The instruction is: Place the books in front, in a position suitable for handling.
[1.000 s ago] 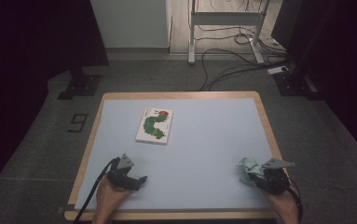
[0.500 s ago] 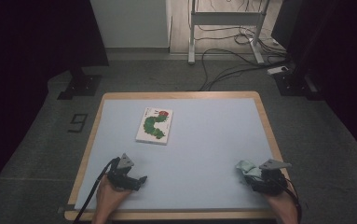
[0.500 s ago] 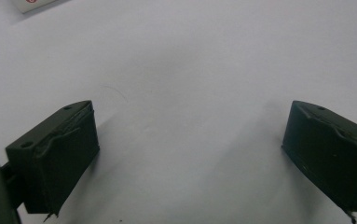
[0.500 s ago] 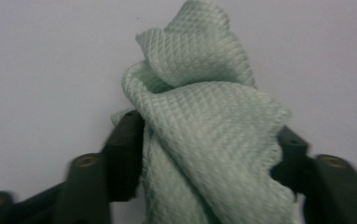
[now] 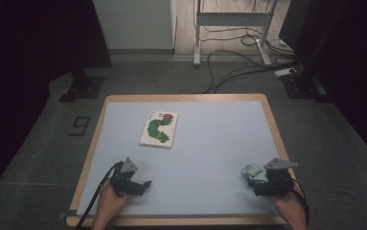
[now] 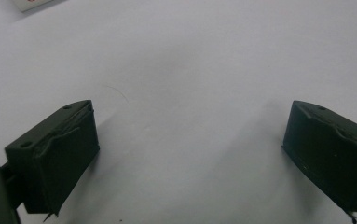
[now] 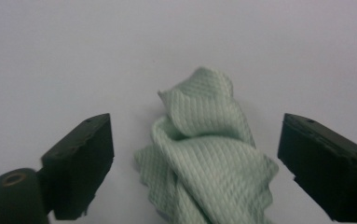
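Near the table's front right corner lies a crumpled pale-green waffle-weave cloth (image 7: pixel 209 158), resting on the light-blue table surface (image 5: pixel 210 143) directly between the jaws of the right gripper (image 7: pixel 195 163); jaws have just been opening and now stand spread wide, pads clear of the fabric both sides, so nothing is pinched. Left gripper (image 6: pixel 188 154) at front left, jaws spread likewise, nothing between them, bare tabletop beneath.

Handling, by judgement: cloth looks light, soft, limp; will sag and drape when lifted, no breakage risk; textured weave should give fair friction vs. the pads. Best hold prob. the raised bunched ridge at centre, where several folds stack; a single loose edge could slip or unfurl.

Writing: white picture book with a green caterpillar and red head on its cover (image 5: pixel 159 129) lies flat, well apart toward far left; title text too small to read; no label visible on cloth.
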Available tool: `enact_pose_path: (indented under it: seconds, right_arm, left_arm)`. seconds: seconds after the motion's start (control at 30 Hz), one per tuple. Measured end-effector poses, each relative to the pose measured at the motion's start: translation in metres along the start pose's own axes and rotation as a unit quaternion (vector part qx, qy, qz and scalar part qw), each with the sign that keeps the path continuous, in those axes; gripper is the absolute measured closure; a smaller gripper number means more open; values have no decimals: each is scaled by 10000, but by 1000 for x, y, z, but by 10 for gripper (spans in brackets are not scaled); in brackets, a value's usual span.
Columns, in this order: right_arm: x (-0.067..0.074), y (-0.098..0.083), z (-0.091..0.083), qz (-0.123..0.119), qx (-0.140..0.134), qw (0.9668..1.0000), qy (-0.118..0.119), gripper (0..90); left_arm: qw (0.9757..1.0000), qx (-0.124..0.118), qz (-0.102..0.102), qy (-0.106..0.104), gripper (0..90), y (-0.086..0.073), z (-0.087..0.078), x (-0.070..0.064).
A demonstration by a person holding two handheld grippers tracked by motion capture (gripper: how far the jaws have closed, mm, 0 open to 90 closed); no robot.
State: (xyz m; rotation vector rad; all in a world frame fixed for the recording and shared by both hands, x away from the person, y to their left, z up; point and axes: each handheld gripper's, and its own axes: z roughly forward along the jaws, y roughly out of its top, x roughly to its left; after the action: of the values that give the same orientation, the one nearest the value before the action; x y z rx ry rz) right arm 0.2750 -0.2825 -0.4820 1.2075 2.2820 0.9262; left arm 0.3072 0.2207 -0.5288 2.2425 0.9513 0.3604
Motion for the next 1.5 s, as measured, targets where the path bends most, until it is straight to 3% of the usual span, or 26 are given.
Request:
enact_pose_path:
  seconds: [0.2, 0.53, 0.83, 0.97, 1.03, 1.17, 1.33, 1.5]
  right_arm:
    - [8, 13, 8, -106, -87, 9999, 87, 0]
    - [21, 33, 18, -179, -233, 9993, 213, 0]
    - [35, 49, 37, -250, -261, 9984, 441, 0]
    - [38, 53, 41, -277, -274, 9981, 482, 0]
    - [41, 57, 46, -300, -302, 9978, 518, 0]
    - [46, 63, 54, -323, -321, 9971, 602, 0]
    - [53, 71, 64, -358, -371, 9963, 689, 0]
    - [61, 82, 79, -403, -416, 9954, 762, 0]
  left_arm:
    - [10000, 11, 7, 8, 27, 0, 0, 0]
    - [10000, 29, -24, 5, 25, 1, 0, 0]
    - [9999, 88, -51, 28, 0, 4, 2, 1]
    - [9999, 146, 2, 9, 0, 6, 3, 4]
    - [9998, 91, 11, 161, 0, 7, 3, 8]
    - [9997, 110, -45, 214, 0, 11, 4, 17]
    - [9999, 65, -11, 102, 1, 21, 5, 25]
    - [9992, 280, 133, -252, 6, 39, 9, 41]
